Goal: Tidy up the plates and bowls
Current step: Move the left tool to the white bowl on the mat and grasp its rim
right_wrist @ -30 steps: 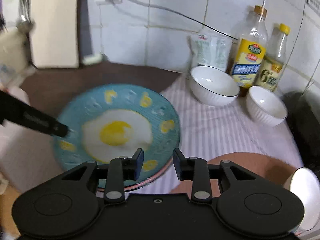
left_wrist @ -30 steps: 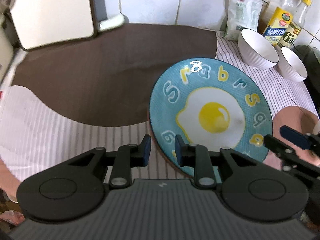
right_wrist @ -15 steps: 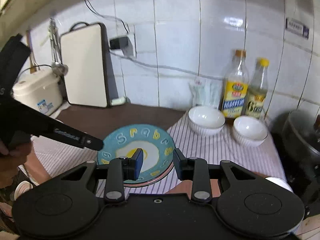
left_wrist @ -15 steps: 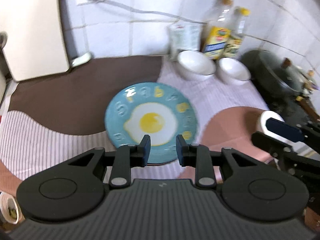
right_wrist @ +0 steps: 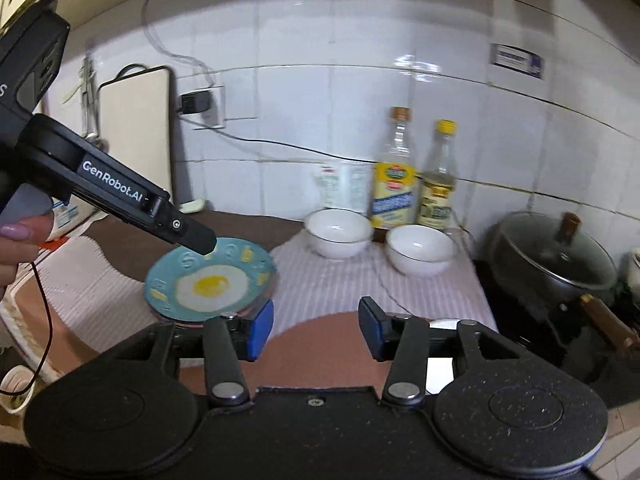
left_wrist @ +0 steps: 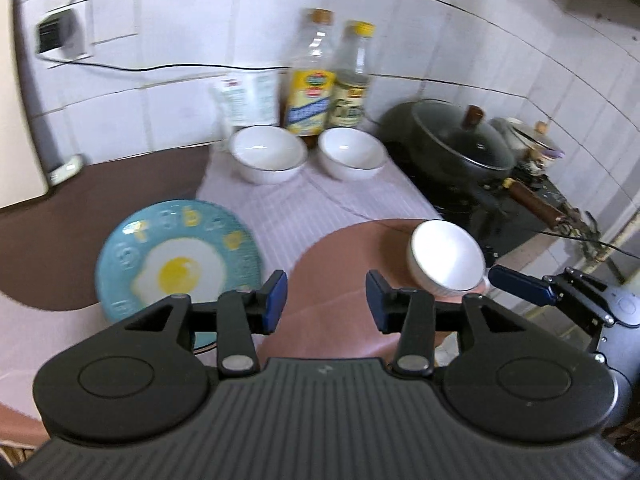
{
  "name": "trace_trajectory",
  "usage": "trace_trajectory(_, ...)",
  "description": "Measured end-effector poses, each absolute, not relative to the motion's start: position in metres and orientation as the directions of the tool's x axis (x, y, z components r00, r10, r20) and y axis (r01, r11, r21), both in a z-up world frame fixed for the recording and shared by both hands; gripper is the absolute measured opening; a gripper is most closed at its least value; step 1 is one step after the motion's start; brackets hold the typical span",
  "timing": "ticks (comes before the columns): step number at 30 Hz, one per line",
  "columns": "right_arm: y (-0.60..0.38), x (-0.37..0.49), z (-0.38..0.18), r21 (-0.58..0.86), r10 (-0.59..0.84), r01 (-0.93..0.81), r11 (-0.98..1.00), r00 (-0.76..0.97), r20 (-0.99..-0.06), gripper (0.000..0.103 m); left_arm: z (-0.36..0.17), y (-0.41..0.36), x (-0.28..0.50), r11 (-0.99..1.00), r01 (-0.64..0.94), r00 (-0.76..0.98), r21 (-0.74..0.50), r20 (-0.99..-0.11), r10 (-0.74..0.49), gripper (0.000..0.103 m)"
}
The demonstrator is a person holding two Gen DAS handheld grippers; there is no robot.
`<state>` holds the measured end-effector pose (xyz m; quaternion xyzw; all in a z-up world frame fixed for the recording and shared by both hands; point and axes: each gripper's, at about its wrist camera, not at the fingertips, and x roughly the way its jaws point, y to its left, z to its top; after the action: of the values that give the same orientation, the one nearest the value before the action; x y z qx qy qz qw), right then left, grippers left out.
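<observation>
1. Left gripper point(left_wrist: 326, 300): jaws opening, nothing between them.
2. Right gripper point(right_wrist: 316, 330): jaws opening too (empty).
3. Egg-print plate point(left_wrist: 178, 258) lies mid-counter; two white bowls point(left_wrist: 268, 154) stand at the counter's back edge.

The left gripper point(left_wrist: 326, 300) is opening, nothing between its jaws. Beyond lie an egg plate point(left_wrist: 178, 256), two bowls point(left_wrist: 267, 152) side by side, and a third, seemingly tilted bowl point(left_wrist: 446, 262).
</observation>
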<state>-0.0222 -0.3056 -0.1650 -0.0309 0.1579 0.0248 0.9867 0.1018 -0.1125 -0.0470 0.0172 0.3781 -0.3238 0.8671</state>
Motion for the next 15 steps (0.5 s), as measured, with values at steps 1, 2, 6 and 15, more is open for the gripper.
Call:
trace_trajectory(1, -0.311, -0.024, -0.168, -0.052, 0.024, -0.042, 0.998, 0.951, -0.308, 0.057, -0.05, -0.121, 0.101, 0.781, 0.585, 0.499, -0.217, -0.663, -0.558, 0.049)
trace_trajectory(2, -0.317, -0.026, -0.173, -0.052, 0.006, -0.023, 0.998, 0.953, -0.304, 0.057, -0.053, -0.128, 0.101, 0.774, 0.594, 0.493, -0.221, -0.66, -0.566, 0.051)
trace_trajectory(6, -0.339, -0.027, -0.19, -0.047, -0.049, 0.036, 0.998, 0.951, -0.306, 0.065, -0.067, -0.159, 0.102, 0.747, 0.619, 0.467, -0.241, -0.653, -0.597, 0.053)
trace_trajectory(15, -0.377, -0.003, -0.231, -0.005, -0.133, 0.142, 0.99, 0.914, -0.384, 0.072, -0.107, -0.223, 0.118, 0.693, 0.672, 0.407, -0.263, -0.65, -0.642, 0.057)
